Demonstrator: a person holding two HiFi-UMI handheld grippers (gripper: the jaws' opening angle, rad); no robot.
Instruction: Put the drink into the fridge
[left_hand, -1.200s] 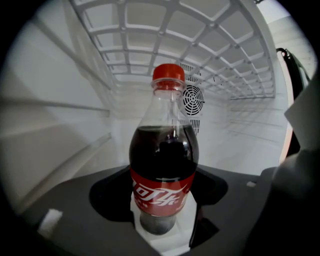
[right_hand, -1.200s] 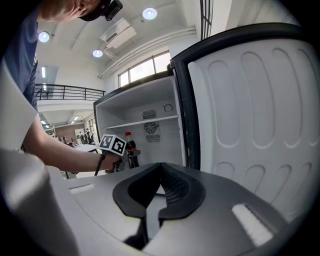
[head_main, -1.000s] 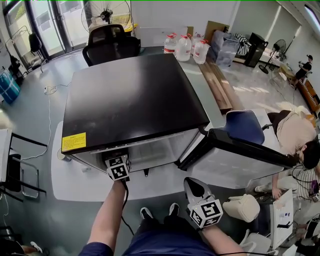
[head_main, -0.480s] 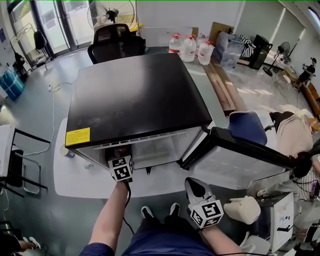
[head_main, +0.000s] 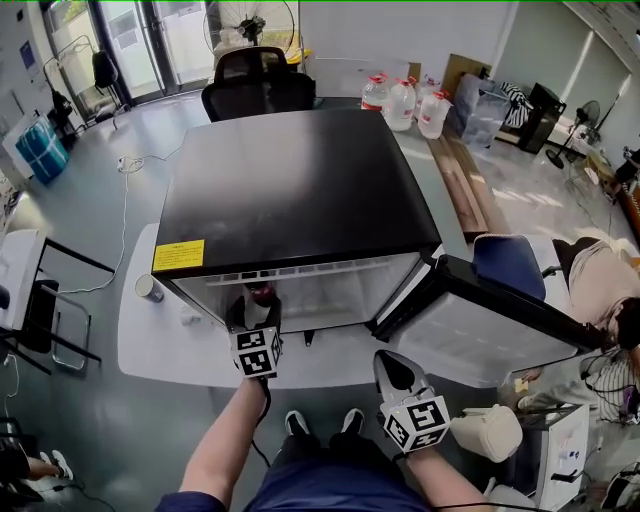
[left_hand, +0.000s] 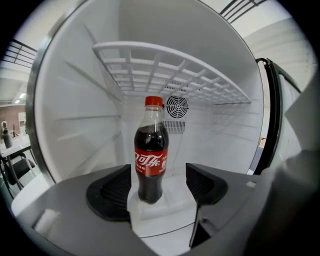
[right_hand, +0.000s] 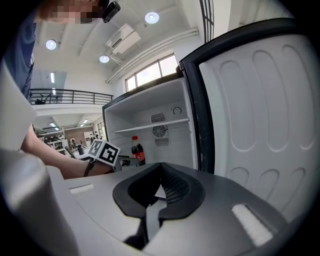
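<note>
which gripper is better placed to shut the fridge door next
Right, probably. The right gripper is shut and empty, beside the open door, which swings out on that side. The left gripper is at the fridge mouth, jaws apart around the standing cola bottle.

A black office chair (head_main: 258, 88) fronts a floor fan (head_main: 252, 22), water jugs (head_main: 404, 100) and wooden planks (head_main: 468, 195) alongside

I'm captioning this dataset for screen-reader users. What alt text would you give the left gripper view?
A cola bottle with a red cap and label stands upright on the white floor of an open fridge, between the parted jaws of the left gripper. A white grid shelf spans the compartment above it, and a round fan vent sits on the back wall.
</note>
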